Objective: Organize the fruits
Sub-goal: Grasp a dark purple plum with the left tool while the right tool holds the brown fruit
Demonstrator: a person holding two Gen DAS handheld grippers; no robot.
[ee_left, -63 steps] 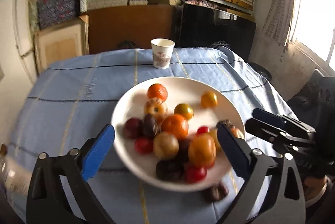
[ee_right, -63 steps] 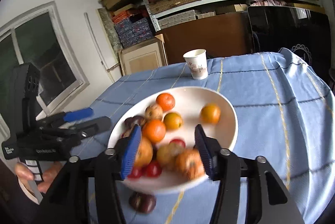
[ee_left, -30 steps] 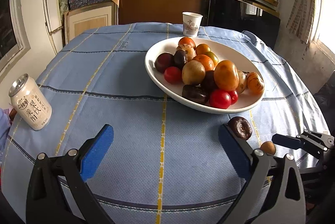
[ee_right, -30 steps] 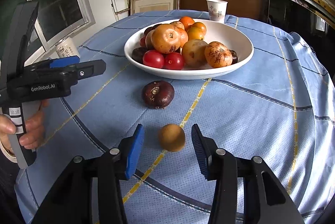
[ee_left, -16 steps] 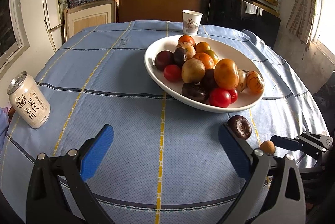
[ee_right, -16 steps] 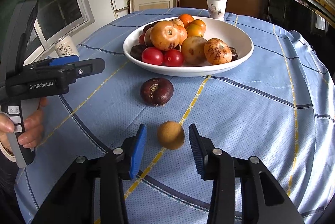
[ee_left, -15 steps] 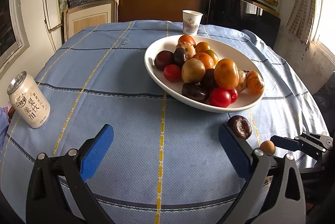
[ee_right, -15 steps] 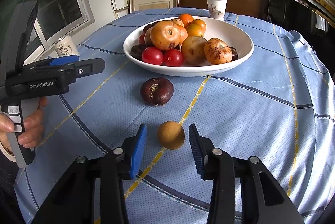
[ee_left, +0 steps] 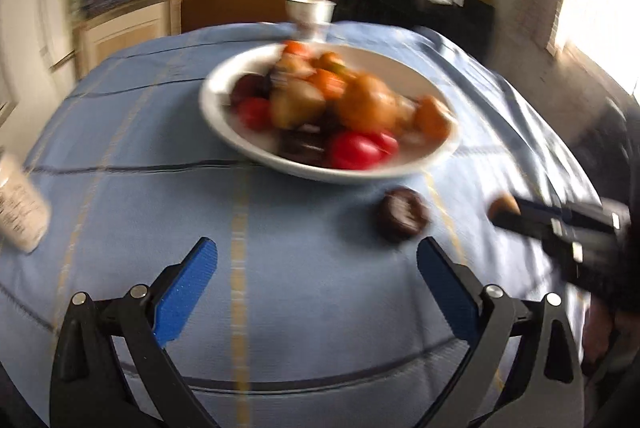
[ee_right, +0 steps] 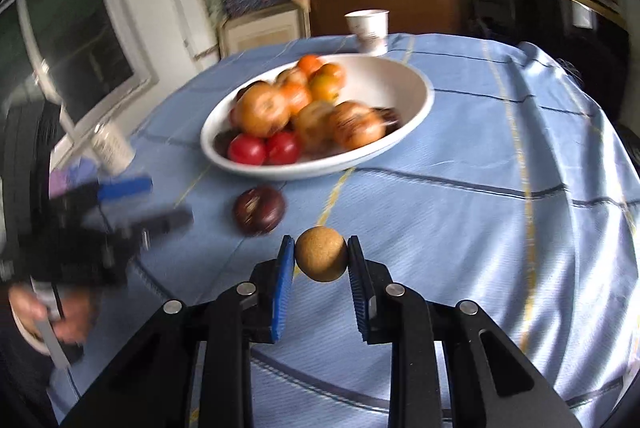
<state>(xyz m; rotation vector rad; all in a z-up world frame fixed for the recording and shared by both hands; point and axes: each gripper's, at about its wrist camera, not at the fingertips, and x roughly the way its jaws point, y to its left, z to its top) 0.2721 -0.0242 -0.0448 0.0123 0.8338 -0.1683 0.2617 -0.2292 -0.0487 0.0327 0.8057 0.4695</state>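
My right gripper (ee_right: 321, 256) is shut on a small round tan fruit (ee_right: 321, 259) and holds it above the blue tablecloth; the fruit also shows in the left wrist view (ee_left: 503, 206). A dark purple fruit (ee_right: 259, 210) lies on the cloth just in front of the white bowl (ee_right: 416, 112), which is heaped with orange, red and dark fruits. In the left wrist view the dark fruit (ee_left: 403, 214) lies ahead and right of my left gripper (ee_left: 316, 264), which is open and empty above the cloth, near the bowl (ee_left: 224, 120).
A paper cup (ee_right: 368, 30) stands behind the bowl. A drink can (ee_left: 18, 214) stands at the table's left edge. Shelves of stacked boxes line the back wall. The table is round and its cloth (ee_right: 500, 156) drapes over the edges.
My right gripper has closed on the tan fruit and lifted it off the cloth. My left gripper has moved, blurring its view, and sits closer to the bowl and dark fruit.
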